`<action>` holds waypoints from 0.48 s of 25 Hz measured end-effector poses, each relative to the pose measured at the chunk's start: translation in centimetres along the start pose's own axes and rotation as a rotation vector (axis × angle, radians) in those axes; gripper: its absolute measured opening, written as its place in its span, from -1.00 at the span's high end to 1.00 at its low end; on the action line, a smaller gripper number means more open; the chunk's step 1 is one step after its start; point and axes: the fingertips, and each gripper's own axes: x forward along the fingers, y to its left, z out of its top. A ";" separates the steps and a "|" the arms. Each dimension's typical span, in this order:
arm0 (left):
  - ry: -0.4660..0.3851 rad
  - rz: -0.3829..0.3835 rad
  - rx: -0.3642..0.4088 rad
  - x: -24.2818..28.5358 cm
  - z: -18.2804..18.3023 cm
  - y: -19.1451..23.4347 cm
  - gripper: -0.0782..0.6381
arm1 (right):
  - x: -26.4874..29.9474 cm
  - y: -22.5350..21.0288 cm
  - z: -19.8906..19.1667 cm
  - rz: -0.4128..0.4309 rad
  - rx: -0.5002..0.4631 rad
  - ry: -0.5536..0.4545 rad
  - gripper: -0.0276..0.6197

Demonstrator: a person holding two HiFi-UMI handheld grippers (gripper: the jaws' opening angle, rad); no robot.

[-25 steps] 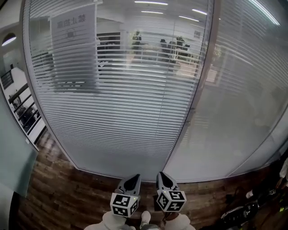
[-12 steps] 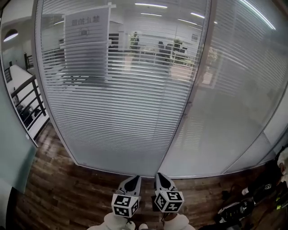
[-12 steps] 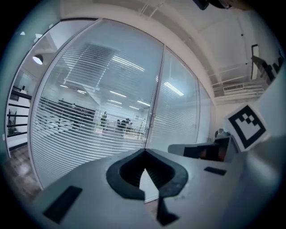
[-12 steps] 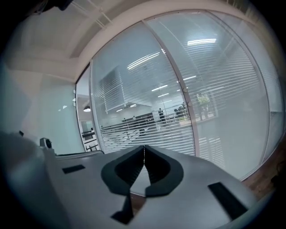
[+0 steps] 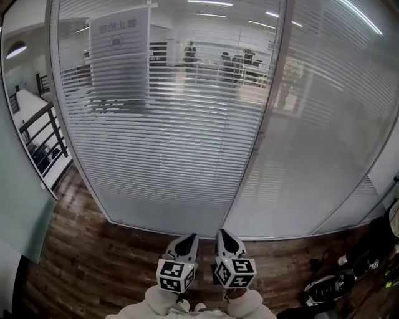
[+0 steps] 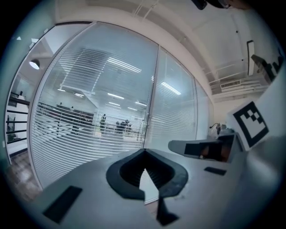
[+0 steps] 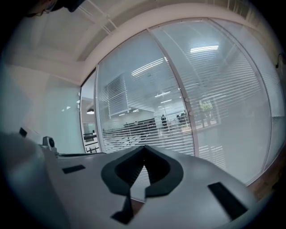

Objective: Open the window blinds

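I face 2 panels: the left blinds (image 5: 162,124) and the right blinds (image 5: 324,124), with a frame post (image 5: 265,118) between them. The floor (image 5: 93,261) lies before them. Above it, my left gripper (image 5: 189,238) sits just beside my right gripper (image 5: 224,234). A railing (image 5: 40,134) stands far left.

Place: office
Near: glass partition (image 5: 324,143) with slatted blinds (image 5: 162,137), wood-plank floor (image 5: 81,261)
Far: ceiling strip lights (image 5: 211,3), people (image 5: 190,53) beyond the slats
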 end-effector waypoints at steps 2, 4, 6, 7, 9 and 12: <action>-0.001 -0.003 0.013 0.1 0.2 -0.4 0.78 | -0.1 -0.2 0.1 0.002 -0.001 -0.002 0.87; -0.002 -0.004 0.022 0.3 0.4 -0.7 0.78 | -0.3 -0.4 0.1 0.001 -0.003 -0.004 0.87; -0.004 -0.006 0.028 0.4 0.6 -0.9 0.78 | -0.4 -0.7 0.3 -0.002 -0.002 -0.008 0.87; -0.005 -0.007 0.031 0.5 0.7 -1.1 0.78 | -0.5 -0.9 0.4 -0.003 -0.002 -0.010 0.87; -0.005 -0.009 0.034 0.5 0.8 -1.3 0.78 | -0.6 -1.0 0.5 -0.004 -0.004 -0.009 0.87; -0.005 -0.011 0.035 0.7 0.8 -1.4 0.78 | -0.5 -1.2 0.6 -0.005 -0.009 -0.004 0.87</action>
